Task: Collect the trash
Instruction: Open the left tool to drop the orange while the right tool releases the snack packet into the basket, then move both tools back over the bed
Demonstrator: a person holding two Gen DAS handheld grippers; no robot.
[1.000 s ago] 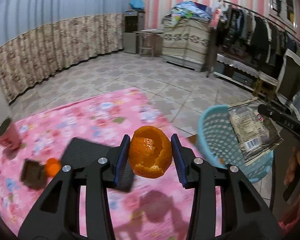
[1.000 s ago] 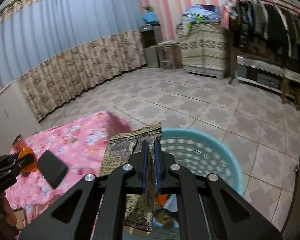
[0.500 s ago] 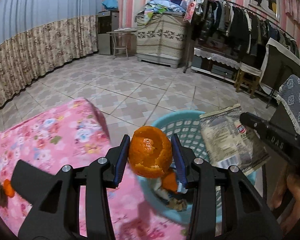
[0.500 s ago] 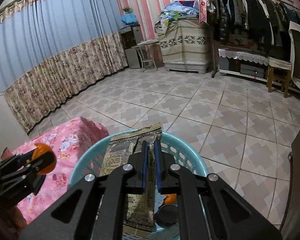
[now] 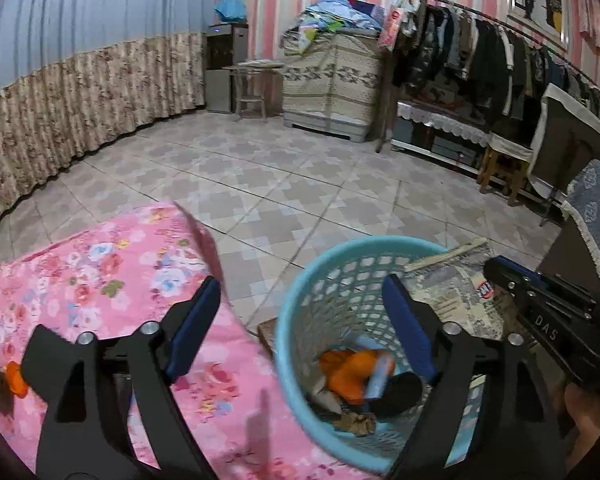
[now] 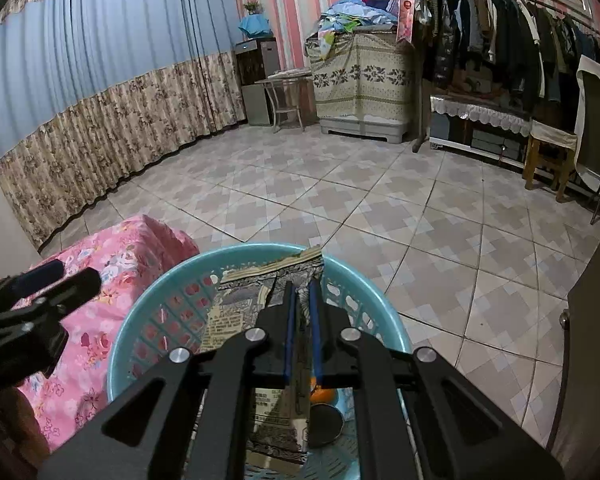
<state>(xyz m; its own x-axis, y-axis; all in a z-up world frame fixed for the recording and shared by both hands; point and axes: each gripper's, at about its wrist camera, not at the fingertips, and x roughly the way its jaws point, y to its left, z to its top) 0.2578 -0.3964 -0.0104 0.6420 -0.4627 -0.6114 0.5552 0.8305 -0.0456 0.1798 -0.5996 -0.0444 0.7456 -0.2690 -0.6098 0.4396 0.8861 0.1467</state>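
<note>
Tiled room; pink floral cloth (image 5: pixel 100 276) beside teal basket (image 5: pixel 300 312).
Left gripper (image 5: pixel 300 316): jaws spread, empty, above basket; orange peel (image 5: pixel 346 376) lies inside. Right gripper (image 6: pixel 302 308): pressed together on printed wrapper (image 6: pixel 240 304) over basket rim.

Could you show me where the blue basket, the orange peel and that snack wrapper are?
blue basket (image 5: pixel 342 248): left wrist view, far rim.
orange peel (image 5: pixel 346 374): left wrist view, its middle, inside the basket.
snack wrapper (image 6: pixel 240 308): right wrist view, printed face left of the fingers.
</note>
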